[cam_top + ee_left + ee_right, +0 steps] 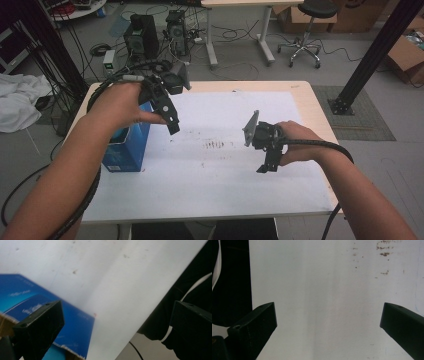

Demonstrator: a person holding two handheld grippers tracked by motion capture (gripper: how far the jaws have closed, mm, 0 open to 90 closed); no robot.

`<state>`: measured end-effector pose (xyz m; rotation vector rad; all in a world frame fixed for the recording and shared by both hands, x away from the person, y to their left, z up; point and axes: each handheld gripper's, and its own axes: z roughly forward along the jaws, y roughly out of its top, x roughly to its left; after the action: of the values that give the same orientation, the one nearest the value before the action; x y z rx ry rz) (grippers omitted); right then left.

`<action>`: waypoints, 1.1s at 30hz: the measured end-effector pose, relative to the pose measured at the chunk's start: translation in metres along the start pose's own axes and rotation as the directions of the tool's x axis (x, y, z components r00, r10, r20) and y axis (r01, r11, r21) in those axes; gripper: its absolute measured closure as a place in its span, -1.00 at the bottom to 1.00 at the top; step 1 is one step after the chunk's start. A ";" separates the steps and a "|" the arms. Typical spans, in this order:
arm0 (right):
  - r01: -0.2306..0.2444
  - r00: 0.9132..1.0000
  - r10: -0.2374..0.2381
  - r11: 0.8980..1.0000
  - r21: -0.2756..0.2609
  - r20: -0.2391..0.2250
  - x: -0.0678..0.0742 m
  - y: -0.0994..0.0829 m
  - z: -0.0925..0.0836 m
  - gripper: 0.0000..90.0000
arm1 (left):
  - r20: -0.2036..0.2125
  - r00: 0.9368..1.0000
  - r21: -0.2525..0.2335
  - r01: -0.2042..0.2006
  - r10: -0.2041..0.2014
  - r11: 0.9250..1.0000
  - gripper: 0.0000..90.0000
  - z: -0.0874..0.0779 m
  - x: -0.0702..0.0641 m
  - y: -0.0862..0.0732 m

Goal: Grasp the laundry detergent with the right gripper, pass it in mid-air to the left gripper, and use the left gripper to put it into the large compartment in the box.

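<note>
Left hand-held gripper (172,125): held above the left part of the table, jaws spread wide, nothing seen between them; tips are pointed down toward the white sheet.
Left gripper view: both black jaws are seen far apart, with the blue box (75,322) behind the left jaw and the white sheet (112,290) between them.
Right hand-held gripper (265,165): held over the right half of the table, jaws parted wide and empty, pointed down at the sheet.
Right gripper view: bare white sheet (324,302) is seen between the jaws; brown specks (384,252) are seen at the upper right.
Blue box (125,150): placed upright on the left edge of the white sheet, just beside and below the left hand, not touched by the jaws.
Table (315,105): light wood, covered mostly by the white sheet (210,175).
Smudges (217,145): marked on the sheet between the two grippers.
</note>
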<state>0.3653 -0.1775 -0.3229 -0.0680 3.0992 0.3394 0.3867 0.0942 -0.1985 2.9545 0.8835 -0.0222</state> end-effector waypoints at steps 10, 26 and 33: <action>0.002 1.000 -0.002 1.000 0.010 0.002 0.003 0.000 -0.004 -0.99 | -0.018 0.972 0.030 -0.232 0.233 0.972 -1.00 0.015 -0.026 0.004; 0.003 1.000 -0.003 1.000 0.028 0.006 0.001 -0.003 -0.007 -1.00 | 0.025 0.915 0.061 -0.403 0.402 0.913 -1.00 0.027 -0.045 0.006; -0.006 1.000 0.006 1.000 0.029 0.006 0.001 -0.006 -0.007 -1.00 | 0.032 0.911 0.058 -0.412 0.411 0.909 -1.00 0.029 -0.044 0.006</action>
<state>0.3646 -0.1851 -0.3171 -0.0570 3.0979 0.2937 0.3536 0.0631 -0.2255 3.1277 0.2431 -0.0609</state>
